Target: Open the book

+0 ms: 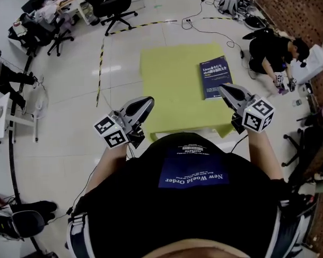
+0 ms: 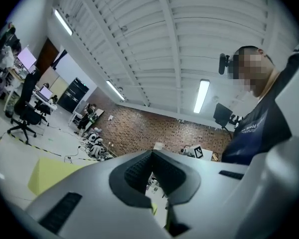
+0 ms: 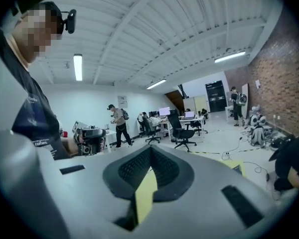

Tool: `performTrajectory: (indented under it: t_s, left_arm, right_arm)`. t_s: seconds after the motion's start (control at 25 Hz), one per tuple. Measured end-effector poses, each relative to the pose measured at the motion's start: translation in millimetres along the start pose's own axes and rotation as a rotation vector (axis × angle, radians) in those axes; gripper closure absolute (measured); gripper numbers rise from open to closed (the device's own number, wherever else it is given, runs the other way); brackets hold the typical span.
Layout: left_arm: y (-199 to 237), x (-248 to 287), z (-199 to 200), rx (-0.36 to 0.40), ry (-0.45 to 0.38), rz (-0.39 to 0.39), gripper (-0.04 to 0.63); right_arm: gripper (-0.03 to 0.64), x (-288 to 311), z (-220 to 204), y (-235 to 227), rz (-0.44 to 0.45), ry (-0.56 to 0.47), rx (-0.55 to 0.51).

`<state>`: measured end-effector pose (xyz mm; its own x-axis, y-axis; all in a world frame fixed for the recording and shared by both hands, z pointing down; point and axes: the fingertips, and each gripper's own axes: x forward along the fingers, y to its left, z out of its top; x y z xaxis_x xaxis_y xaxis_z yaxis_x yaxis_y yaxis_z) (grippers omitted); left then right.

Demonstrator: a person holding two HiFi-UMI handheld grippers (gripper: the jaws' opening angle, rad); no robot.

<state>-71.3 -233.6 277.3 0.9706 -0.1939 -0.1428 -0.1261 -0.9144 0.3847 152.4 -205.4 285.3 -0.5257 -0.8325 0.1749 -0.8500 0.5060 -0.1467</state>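
At the far left some black office chairs (image 1: 113, 7) stand on the pale floor (image 1: 59, 144), and a black and yellow tape line (image 1: 102, 63) runs across it. The left gripper (image 1: 146, 101) is held over the near left edge of the yellow-green desk (image 1: 167, 79); its jaws are closed together with nothing between them. The blue book (image 1: 215, 77) lies closed, cover up, on the right part of the desk. The right gripper (image 1: 224, 88) has its jaws closed and empty too; its tip shows at the near right corner of the book, but I cannot tell if it touches. At the far right a person (image 1: 269, 52) crouches near the brick wall (image 1: 301, 9).
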Motion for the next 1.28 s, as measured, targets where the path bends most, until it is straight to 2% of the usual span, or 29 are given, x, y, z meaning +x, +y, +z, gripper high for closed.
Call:
performTrajectory:
  t_s: [0.16, 0.32, 0.44, 0.56, 0.76, 0.88, 1.12, 1.28]
  left_arm:
    - [40, -4, 3, -0.027, -0.003, -0.023, 0.600]
    - [67, 23, 1, -0.060, 0.014, -0.024, 0.600]
    - [68, 56, -12, -0.064, 0.027, 0.000, 0.600]
    - [68, 70, -16, -0.045, 0.026, 0.049, 0.600]
    - [72, 82, -11, -0.101, -0.040, 0.092, 0.600]
    - [63, 89, -3, -0.055, -0.021, 0.102, 0.600]
    - [61, 91, 8, -0.014, -0.007, 0.144, 0.600]
    - [69, 94, -1, -0.010, 0.017, 0.137, 0.600]
  right_arm:
    - [0.630, 28, -8, -7, -0.028, 0.020, 0.022]
    - [0.630, 46, -5, -29, -0.016, 0.034, 0.022]
    - [0.630, 43, -5, -62, 0.016, 0.034, 0.021]
    - [0.630, 43, -1, -75, 0.075, 0.022, 0.006]
    - [0.630, 53, 13, -86, 0.144, -0.009, -0.009]
    - [0.630, 55, 17, -96, 0.158, -0.010, 0.001]
    - [0.630, 38, 20, -119, 0.119, -0.030, 0.012]
    - [0.630, 20, 14, -147, 0.023, -0.050, 0.054]
